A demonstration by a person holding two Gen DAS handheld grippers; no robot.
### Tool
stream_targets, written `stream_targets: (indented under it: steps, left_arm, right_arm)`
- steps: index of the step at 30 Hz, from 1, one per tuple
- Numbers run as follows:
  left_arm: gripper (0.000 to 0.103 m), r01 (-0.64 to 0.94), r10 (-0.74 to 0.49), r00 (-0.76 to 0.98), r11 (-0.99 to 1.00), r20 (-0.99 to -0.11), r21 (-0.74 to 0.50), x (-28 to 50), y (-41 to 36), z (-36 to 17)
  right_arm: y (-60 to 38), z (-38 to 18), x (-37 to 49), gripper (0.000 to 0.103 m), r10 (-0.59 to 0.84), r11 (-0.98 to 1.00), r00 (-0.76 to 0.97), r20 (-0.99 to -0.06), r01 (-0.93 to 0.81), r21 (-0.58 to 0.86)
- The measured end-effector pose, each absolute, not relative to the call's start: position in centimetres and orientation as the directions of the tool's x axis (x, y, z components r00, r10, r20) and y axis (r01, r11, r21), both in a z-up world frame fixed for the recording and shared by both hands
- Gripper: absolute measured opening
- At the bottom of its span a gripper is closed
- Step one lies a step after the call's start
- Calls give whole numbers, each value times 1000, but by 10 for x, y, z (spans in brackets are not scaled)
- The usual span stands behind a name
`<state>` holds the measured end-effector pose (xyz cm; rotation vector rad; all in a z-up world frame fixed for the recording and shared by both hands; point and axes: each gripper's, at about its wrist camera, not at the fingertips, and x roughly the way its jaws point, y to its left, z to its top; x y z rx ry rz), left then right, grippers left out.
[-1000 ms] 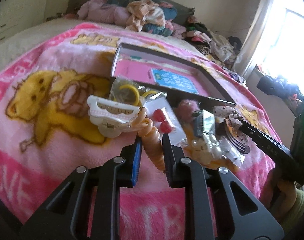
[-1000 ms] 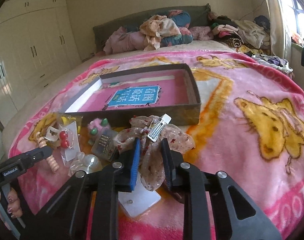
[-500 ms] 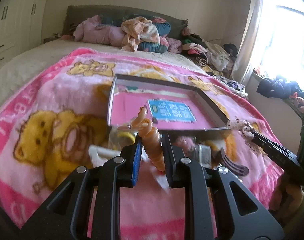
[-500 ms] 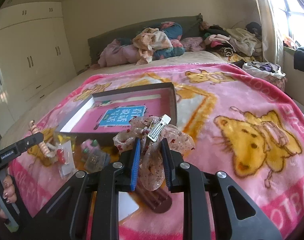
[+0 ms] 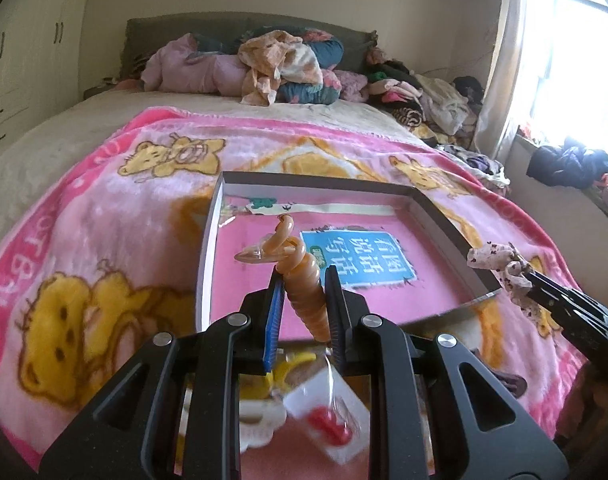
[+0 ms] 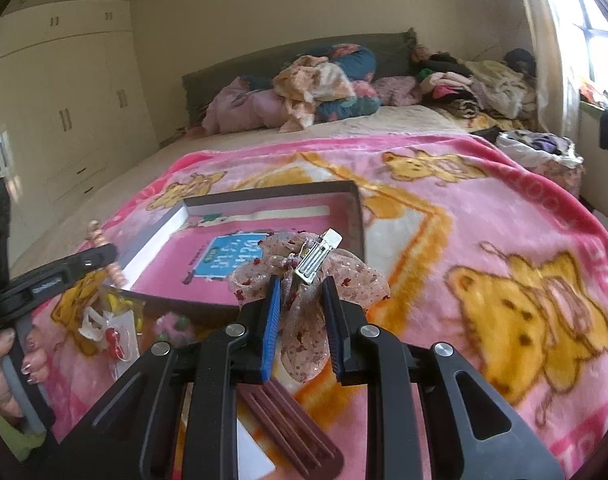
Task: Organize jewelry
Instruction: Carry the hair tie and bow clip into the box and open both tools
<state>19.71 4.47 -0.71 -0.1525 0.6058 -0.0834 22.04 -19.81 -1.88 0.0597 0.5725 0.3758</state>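
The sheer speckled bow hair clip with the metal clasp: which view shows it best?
The right wrist view: the sheer speckled bow hair clip sits centred between the right gripper fingers, clasp up. The left wrist view shows only a crumpled part of it at its right edge.

shallow box [image 5: 443, 222] on blanket [image 5: 104, 216], loose accessories [image 6: 116, 332] just before it

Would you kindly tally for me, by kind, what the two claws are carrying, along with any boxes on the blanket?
Orange spiral hair tie, in the left claw: 1
Bow hair clip, in the right claw: 1
Open box: 1
Total: 3
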Motion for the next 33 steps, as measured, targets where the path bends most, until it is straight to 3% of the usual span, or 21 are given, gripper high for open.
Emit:
stream_targets:
  steps: [8, 21, 33]
  left_arm:
    - [14, 20, -91, 801, 992, -592, -125, 223, 37, -14]
    - [14, 10, -64, 761, 996, -645, -86, 250, 31, -33]
    - [14, 2, -62, 744, 996, -665, -91, 257, 34, -45]
  right_arm:
    - [-180, -15, 244, 21, 370, 923, 768, -523, -368, 114]
    - [-163, -37, 303, 21, 334, 933, 715, -614, -344, 107]
    - [-163, -55, 314, 32, 321, 940, 685, -654, -314, 132]
